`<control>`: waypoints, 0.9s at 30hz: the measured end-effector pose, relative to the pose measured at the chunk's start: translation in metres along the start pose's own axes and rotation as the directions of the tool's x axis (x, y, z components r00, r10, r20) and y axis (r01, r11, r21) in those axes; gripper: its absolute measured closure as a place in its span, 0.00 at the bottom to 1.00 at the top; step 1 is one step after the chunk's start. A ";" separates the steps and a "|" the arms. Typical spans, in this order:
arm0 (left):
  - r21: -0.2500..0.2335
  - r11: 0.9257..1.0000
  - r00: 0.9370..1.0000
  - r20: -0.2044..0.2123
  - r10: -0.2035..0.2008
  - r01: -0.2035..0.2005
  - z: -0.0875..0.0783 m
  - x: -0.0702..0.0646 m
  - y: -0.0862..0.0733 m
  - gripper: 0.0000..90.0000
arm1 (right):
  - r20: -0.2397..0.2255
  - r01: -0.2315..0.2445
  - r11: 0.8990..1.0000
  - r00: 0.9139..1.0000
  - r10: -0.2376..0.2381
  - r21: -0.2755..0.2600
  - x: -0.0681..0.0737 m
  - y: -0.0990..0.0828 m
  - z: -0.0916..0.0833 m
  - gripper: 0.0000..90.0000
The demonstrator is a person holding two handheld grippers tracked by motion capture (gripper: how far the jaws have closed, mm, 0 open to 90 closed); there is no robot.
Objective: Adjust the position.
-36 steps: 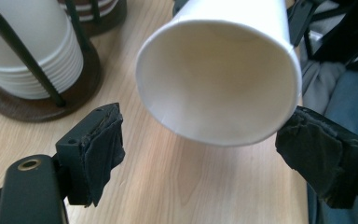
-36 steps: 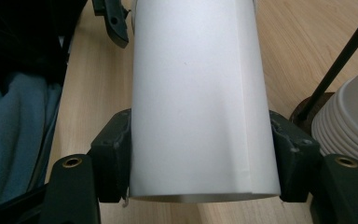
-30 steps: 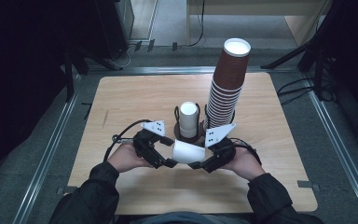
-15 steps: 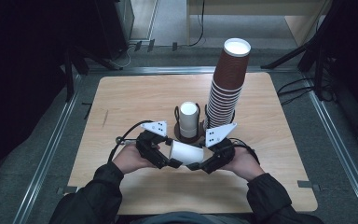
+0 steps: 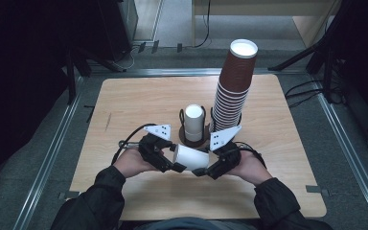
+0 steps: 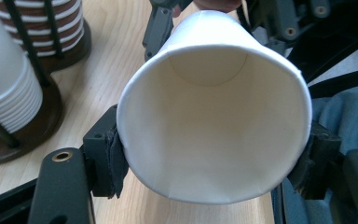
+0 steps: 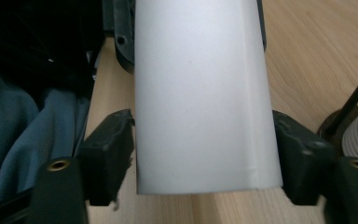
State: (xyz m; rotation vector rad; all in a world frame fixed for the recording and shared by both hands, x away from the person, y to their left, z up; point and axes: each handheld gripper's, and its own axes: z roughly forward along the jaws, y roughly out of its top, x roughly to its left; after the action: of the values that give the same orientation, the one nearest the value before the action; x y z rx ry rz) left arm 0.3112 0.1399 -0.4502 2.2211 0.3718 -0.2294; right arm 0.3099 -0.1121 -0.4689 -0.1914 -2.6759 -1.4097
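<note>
Both hands low and level, facing each other; left gripper (image 6: 212, 156) just closing, pads pinching the white paper cup (image 5: 190, 157) at its rim; right gripper (image 7: 203, 158) easing apart, fingers (image 7: 109, 158) flanking the base.

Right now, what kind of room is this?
Probably a lab or test room for recording handwork. A bare wooden table sits in a metal frame, cables trail over the grey floor, and two stacks of cups stand in holders.
</note>
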 end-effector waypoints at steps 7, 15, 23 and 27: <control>0.043 0.999 0.999 -0.045 0.009 -0.007 -0.008 -0.002 0.002 0.30 | 0.033 -0.027 0.998 0.999 0.026 0.049 -0.002 -0.002 0.002 0.24; 0.094 0.995 0.996 -0.084 0.022 -0.014 -0.013 -0.001 0.005 0.30 | 0.059 -0.034 0.996 0.998 0.030 0.085 -0.003 -0.004 0.004 0.25; 0.181 0.983 0.992 -0.118 0.039 -0.017 -0.013 -0.003 0.010 0.30 | 0.074 -0.027 0.994 0.997 0.019 0.108 -0.003 -0.005 0.007 0.25; 0.214 0.977 0.989 -0.139 0.044 -0.013 -0.009 -0.002 0.011 0.30 | 0.082 -0.024 0.993 0.997 0.014 0.115 -0.004 -0.005 0.008 0.25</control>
State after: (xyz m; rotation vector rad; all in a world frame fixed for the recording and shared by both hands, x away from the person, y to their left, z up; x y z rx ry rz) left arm 0.3132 0.1400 -0.4362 2.4602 0.4091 -0.0972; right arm 0.3127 -0.1087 -0.4777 -0.2680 -2.8033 -1.2623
